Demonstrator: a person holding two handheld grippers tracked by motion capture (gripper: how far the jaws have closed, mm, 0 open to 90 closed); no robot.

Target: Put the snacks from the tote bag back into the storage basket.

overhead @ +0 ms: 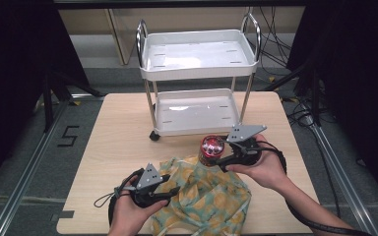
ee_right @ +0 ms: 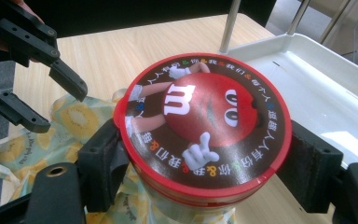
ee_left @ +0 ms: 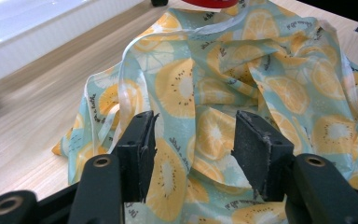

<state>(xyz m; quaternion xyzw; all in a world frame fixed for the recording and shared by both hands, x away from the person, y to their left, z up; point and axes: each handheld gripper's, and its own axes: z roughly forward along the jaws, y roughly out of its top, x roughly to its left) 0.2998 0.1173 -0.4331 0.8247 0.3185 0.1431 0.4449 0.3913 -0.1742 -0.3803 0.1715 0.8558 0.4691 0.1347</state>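
A canister with a red lid [overhead: 211, 149] printed with a candy character [ee_right: 205, 107] stands at the far edge of a crumpled fruit-print bag [overhead: 206, 196]. My right gripper [overhead: 217, 157] is shut on the canister, one jaw on each side just below the lid [ee_right: 205, 156]. The bag's cloth lies under the canister. My left gripper [overhead: 175, 191] is at the bag's left edge with its jaws spread wide. In the left gripper view the orange-slice cloth [ee_left: 242, 70] lies between and beyond the open jaws [ee_left: 193, 128], with nothing pinched. That gripper [ee_right: 61, 108] also shows in the right gripper view.
A white two-tier cart [overhead: 197, 73] stands at the back of the wooden table [overhead: 123, 132], its lower tray [ee_right: 317, 79] close behind the canister. One black caster [overhead: 154, 134] sits near the bag. Cables run along the floor at the right.
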